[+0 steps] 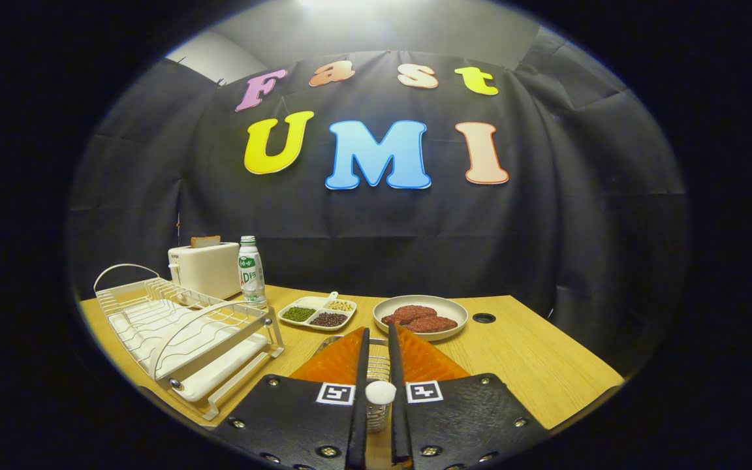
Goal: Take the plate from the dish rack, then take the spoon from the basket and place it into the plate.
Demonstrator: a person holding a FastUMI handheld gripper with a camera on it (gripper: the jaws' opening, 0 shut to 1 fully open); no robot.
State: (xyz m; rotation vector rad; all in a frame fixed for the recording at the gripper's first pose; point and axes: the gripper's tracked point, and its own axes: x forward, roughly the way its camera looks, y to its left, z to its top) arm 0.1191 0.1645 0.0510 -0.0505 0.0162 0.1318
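My gripper (378,329) points across the wooden table (532,365), its fingers drawn close together. Between them sits the white rounded end of the spoon (380,391), with both fingers pressing on it and a metallic part showing just below. Under and ahead of the fingers lies the orange plate (428,362), showing on both sides of them. In the gap between the fingers I see the wires of the metal basket (378,369). The white wire dish rack (180,326) stands to the left with nothing in its slots.
A white toaster (205,267) and a small bottle (251,271) stand behind the rack. Beyond the fingers are a divided dish of beans (317,313) and a beige plate of red patties (420,316). A cable hole (484,318) lies right of it.
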